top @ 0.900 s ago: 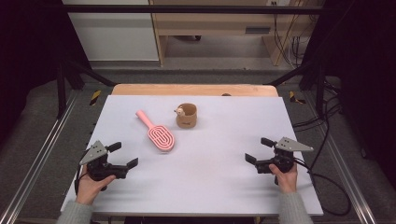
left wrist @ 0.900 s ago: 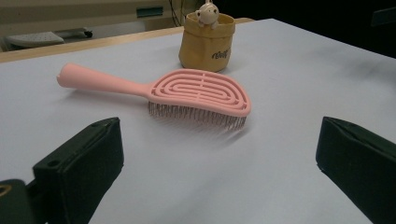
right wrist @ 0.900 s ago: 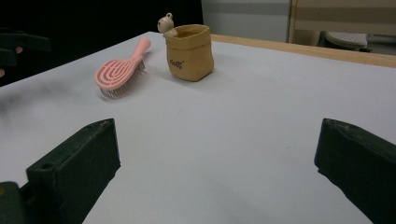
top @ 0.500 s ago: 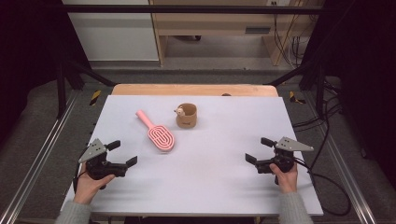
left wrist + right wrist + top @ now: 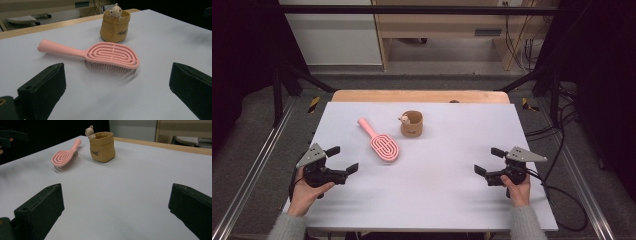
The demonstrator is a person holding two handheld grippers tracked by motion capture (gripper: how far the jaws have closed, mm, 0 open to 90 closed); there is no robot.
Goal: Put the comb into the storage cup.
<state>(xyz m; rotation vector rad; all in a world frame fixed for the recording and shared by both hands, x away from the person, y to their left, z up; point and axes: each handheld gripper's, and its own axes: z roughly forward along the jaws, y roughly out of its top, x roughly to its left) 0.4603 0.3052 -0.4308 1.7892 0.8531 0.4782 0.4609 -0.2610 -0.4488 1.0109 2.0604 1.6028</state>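
I see a pink plastic hairbrush (image 5: 380,143) with looping oval grooves, and a tan soft pouch (image 5: 412,124) with dark lettering and a cream bear figure (image 5: 115,11) on its rim. The surface (image 5: 437,195) is pale lavender-white; my hand-held gripper (image 5: 341,159) is black.

A white table (image 5: 437,200) with a wooden strip along its far edge carries two things. A pink hairbrush (image 5: 379,142) lies bristles down left of centre, handle pointing away to the left. Just beside it to the right stands a small tan pouch (image 5: 411,124), upright, with a little bear figure at its rim.
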